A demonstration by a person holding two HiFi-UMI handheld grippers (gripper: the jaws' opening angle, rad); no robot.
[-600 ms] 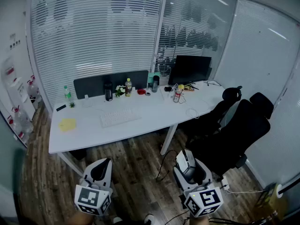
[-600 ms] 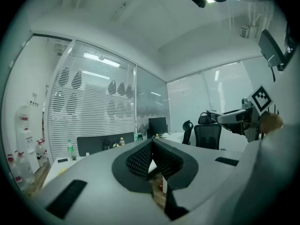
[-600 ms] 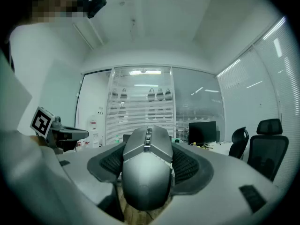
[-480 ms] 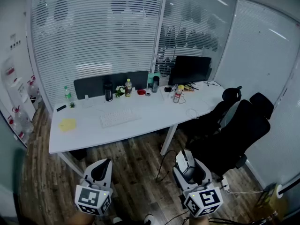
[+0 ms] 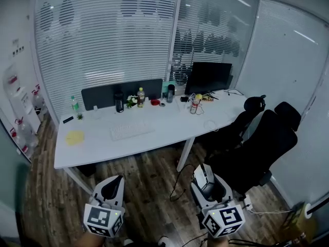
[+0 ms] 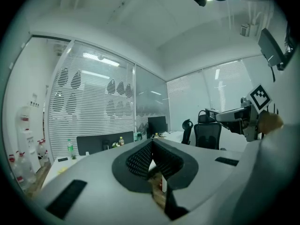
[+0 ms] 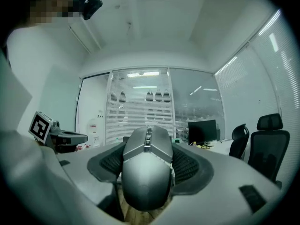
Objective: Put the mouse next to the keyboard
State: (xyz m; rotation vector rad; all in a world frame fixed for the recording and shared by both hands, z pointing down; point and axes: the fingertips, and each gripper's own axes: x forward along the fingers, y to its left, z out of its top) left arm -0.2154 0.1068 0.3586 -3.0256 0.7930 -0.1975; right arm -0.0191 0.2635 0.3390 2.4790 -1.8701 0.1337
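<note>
Head view: mouse (image 5: 204, 177) between right gripper's (image 5: 204, 170) jaws; bottle (image 5: 141, 96) on desk (image 5: 164, 134)

white desk (image 5: 164, 134), black chairs (image 5: 262, 143), wood floor (image 5: 149, 184)

grey matt plastic mouse (image 7: 146, 172) sits between black ribbed rubbery pads (image 7: 190, 165) of right gripper (image 7: 147, 146); smooth white worktop (image 5: 164, 138) ahead of it; dark wood-plank floor (image 5: 149, 184) below.
</note>
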